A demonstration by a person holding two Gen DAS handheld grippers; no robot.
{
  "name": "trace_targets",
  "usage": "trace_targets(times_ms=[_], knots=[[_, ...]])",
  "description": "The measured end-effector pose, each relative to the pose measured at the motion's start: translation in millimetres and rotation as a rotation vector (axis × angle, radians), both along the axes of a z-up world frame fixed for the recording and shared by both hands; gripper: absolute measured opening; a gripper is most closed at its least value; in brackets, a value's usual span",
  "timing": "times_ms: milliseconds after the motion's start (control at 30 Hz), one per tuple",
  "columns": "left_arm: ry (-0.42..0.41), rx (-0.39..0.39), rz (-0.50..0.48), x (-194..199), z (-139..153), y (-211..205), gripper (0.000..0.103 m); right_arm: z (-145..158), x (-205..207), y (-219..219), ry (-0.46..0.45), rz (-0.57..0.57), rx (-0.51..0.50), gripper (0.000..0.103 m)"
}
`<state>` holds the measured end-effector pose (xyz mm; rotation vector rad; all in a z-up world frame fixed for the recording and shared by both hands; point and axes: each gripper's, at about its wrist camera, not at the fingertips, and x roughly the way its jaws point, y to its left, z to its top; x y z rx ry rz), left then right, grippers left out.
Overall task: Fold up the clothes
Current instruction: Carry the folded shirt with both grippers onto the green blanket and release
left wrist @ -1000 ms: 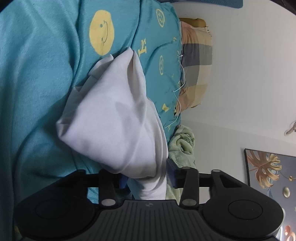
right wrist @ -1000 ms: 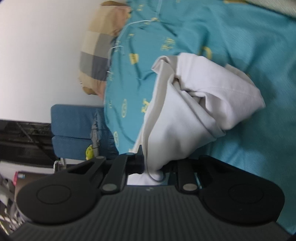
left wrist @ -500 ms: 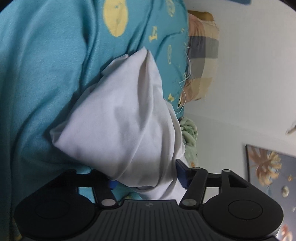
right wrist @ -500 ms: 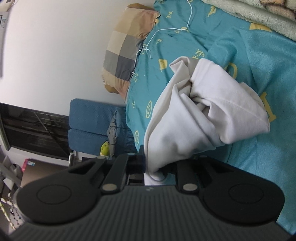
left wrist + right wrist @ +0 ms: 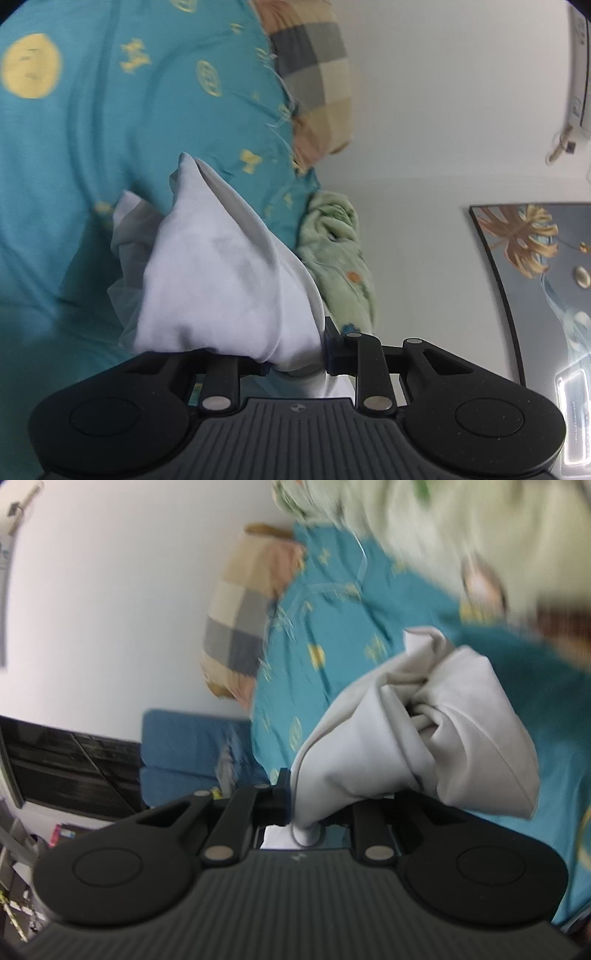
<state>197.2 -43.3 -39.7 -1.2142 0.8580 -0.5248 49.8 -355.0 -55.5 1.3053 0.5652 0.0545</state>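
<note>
The bed is spread with a teal sheet [image 5: 110, 147] printed with yellow smiley faces and small yellow motifs, and it fills the left and upper part of the left wrist view and the right half of the right wrist view. At the head of the bed a checked pillow [image 5: 317, 74] in grey, beige and peach rests against a plain white wall [image 5: 443, 129]. From the left wrist view, a crumpled pale green blanket [image 5: 340, 251] lies at about 3 o'clock from the clothing, and beyond it a framed picture of golden leaves [image 5: 535, 258] hangs on the wall, with an air-conditioner [image 5: 580, 74] at 2 o'clock near the frame edge. The right wrist view shows none of that wall art; instead it gives a blue upholstered chair [image 5: 192, 753] at 9 o'clock beside the bed, a dark window or screen [image 5: 66, 771] further left, and a blurred light-coloured blanket [image 5: 443, 524] at 1 o'clock. The white garment [image 5: 221, 288] is bunched into a loose bundle lifted off the sheet, held from both ends. The left gripper [image 5: 295, 360] has its jaws pinched on a gathered fold of the white garment, and the right gripper [image 5: 314, 812] likewise has its jaws clamped on a narrow tail of the same cloth, the rest of it [image 5: 443, 731] ballooning out toward 2 o'clock. The right view is smeared with motion blur.
</note>
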Motion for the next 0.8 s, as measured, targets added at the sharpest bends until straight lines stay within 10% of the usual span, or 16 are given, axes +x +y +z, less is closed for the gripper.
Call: trace_targets(times_ms=[267, 467, 567, 800], knots=[[-0.134, -0.038, -0.182, 76, 106, -181, 0.027, 106, 3, -133, -0.123, -0.112, -0.113, 0.016], [-0.254, -0.078, -0.301, 51, 127, -341, 0.028, 163, 1, -228, -0.224, -0.191, -0.326, 0.016], [-0.251, -0.022, -0.364, 38, 103, -371, 0.03, 154, -7, -260, -0.203, -0.211, -0.434, 0.016], [-0.22, 0.145, -0.51, 8, 42, -404, 0.03, 58, -24, -285, 0.164, -0.194, -0.442, 0.017]])
